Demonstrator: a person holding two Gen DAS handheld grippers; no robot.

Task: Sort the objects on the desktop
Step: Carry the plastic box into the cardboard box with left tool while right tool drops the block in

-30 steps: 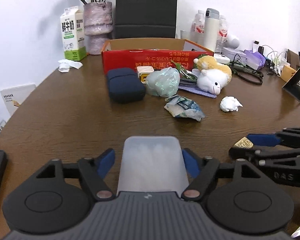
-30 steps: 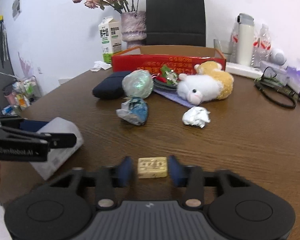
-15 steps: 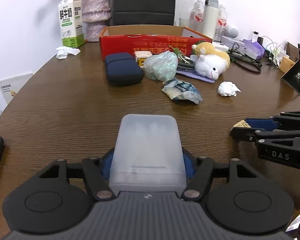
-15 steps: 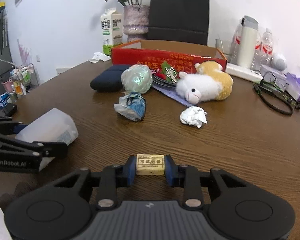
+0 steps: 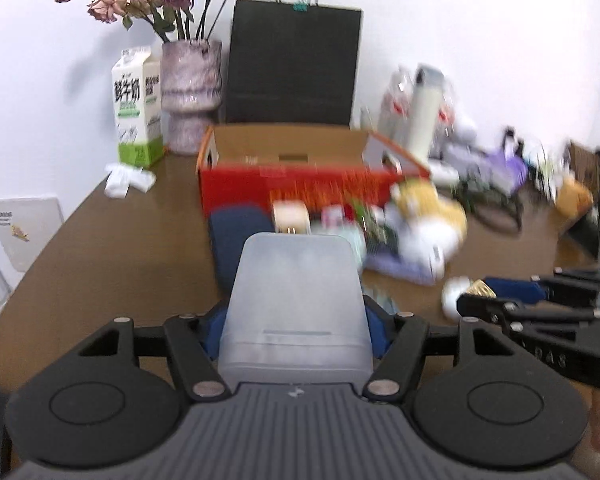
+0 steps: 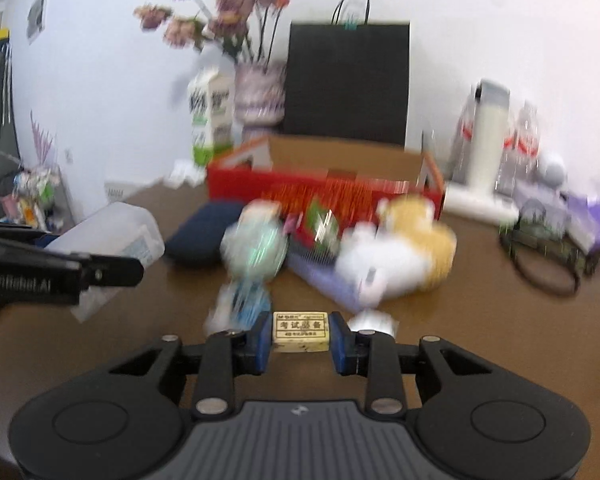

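Left wrist view: the left gripper (image 5: 296,320) has its jaws closed against both sides of a translucent plastic box (image 5: 296,300), held clear above the brown table (image 5: 100,256). Right wrist view: the right gripper (image 6: 300,340) clamps a small cream eraser (image 6: 300,331) between its blue pads (image 6: 262,340), also off the table. Far beyond both grippers sits an open red cardboard box (image 5: 300,184). Near its front lie a navy pouch (image 6: 204,232), a greenish crumpled bag (image 6: 256,248) and a white-and-yellow plush toy (image 6: 400,252), all blurred. Far left stand a milk carton (image 5: 134,108) and a flower vase (image 5: 192,96).
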